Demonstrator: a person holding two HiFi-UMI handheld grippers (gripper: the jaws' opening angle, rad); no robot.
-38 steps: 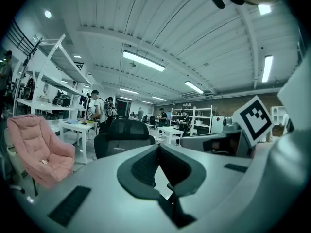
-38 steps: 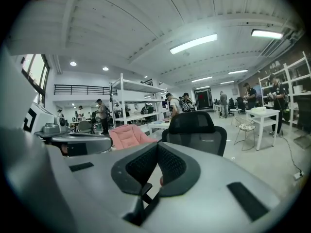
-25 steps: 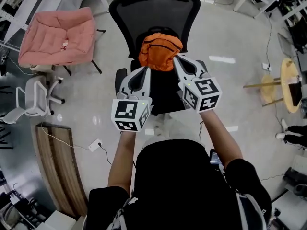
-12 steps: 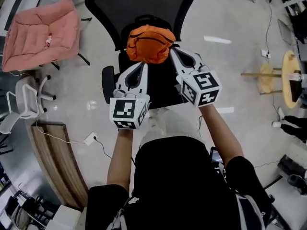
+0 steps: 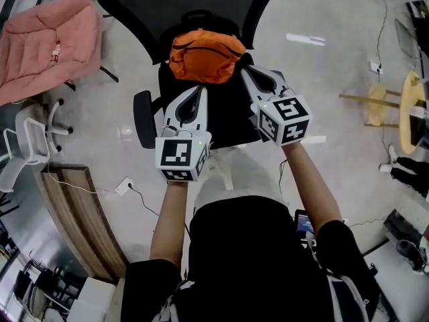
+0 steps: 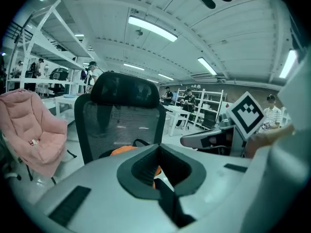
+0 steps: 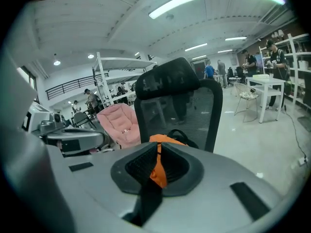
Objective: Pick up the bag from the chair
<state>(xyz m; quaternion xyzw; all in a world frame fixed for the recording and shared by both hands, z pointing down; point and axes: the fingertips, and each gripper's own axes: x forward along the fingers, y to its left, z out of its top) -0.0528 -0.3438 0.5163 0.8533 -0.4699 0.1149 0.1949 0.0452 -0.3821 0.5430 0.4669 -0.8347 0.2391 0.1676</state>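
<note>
Both grippers, left [image 5: 198, 91] and right [image 5: 246, 72], are clenched on the orange bag's [image 5: 204, 56] near edge, one each side, over the black chair [image 5: 147, 12].

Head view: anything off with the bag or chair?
Nothing stands out. The orange bag is crumpled but looks intact above the black chair seat, pinched by the left gripper and right gripper; nothing spilled.

The chair [image 5: 141, 9] loses the top of its backrest to the head view's upper edge, and the bag [image 5: 204, 56] covers much of its seat. In the left gripper view the body of the left tongs [image 6: 158, 149] hides all but an orange sliver of the bag.
</note>
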